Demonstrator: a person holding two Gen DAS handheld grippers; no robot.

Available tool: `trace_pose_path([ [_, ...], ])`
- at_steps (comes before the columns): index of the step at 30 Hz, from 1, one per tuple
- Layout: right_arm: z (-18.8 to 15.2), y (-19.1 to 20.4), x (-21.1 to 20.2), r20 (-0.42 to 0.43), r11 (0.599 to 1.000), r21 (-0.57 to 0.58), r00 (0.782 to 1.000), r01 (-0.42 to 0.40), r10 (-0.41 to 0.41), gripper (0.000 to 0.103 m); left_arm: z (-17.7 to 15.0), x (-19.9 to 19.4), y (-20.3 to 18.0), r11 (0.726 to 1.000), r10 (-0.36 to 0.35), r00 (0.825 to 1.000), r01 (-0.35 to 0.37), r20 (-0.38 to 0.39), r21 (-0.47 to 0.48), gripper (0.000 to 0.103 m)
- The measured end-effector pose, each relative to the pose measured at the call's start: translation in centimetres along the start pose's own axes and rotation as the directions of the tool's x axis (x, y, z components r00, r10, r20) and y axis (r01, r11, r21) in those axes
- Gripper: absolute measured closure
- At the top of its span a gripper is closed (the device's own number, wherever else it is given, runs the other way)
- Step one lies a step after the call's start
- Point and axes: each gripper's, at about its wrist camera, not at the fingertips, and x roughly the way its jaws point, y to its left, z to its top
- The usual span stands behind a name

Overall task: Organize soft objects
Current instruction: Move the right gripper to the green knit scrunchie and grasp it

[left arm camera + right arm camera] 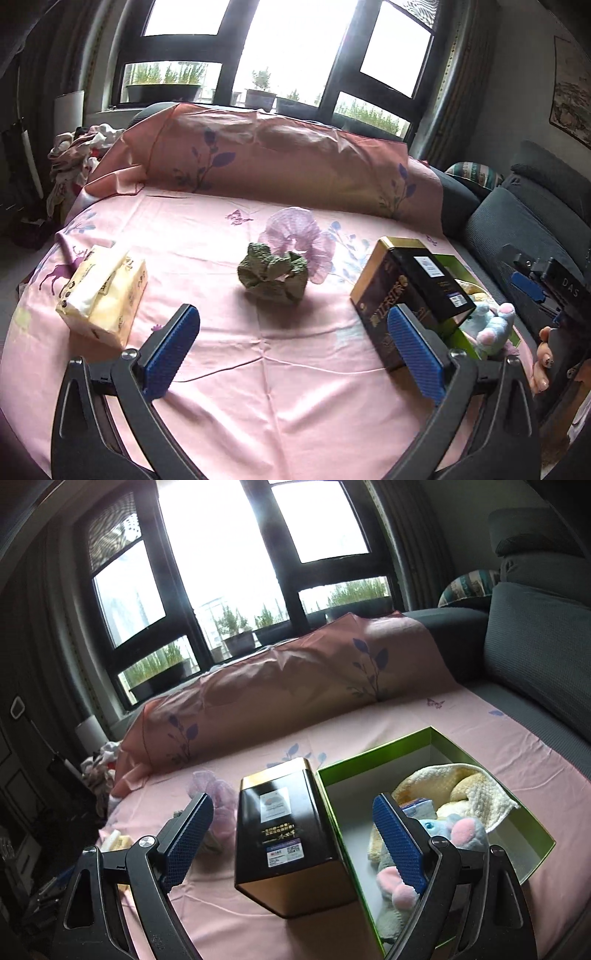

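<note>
On the pink bed sheet, a yellow soft tissue pack is lying at the left, a crumpled green scrunchie is waiting in the middle, and the green open box is already holding a plush toy at the right. Both the left gripper and the right gripper are standing with fingers wide apart and holding nothing. I think the next pick is beginning: the left gripper is needing to come down around the scrunchie, close gently, and carry it to the box.

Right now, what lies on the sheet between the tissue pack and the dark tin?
The green scrunchie, with the pink scrunchie just behind it; otherwise bare pink sheet. The left wrist view shows this, tissue pack left, dark tin right.
</note>
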Motion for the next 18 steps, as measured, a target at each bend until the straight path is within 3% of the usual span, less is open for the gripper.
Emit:
trace_pose_path([
  [5,-0.9,3.6,1.1,-0.049,0.999,-0.038,0.998,-0.039,0.037,0.014,-2.0,1.0,6.3,0.989,0.016,0.999,-0.02,-0.029,-0.144,0.001],
  [10,-2.5,8.9,3.6,-0.157,0.992,-0.097,0.985,-0.079,0.063,0.014,-1.9,1.2,10.1,0.958,0.144,0.988,-0.152,-0.047,-0.245,0.001],
  [12,-3.4,11.3,6.0,-0.231,0.988,-0.127,0.971,-0.092,0.061,0.014,-1.8,0.8,11.5,0.937,0.18,0.982,-0.187,-0.052,-0.296,0.001],
  [15,-4.6,14.7,10.3,-0.322,0.982,-0.152,0.945,-0.115,0.061,0.014,-1.8,0.4,12.8,0.921,0.171,0.982,-0.189,-0.082,-0.34,0.001],
  [18,-5.8,15.9,15.5,-0.409,0.994,-0.078,0.912,-0.076,0.037,0.014,-2.0,0.8,14.0,0.907,0.158,0.98,-0.194,-0.125,-0.374,0.001],
])
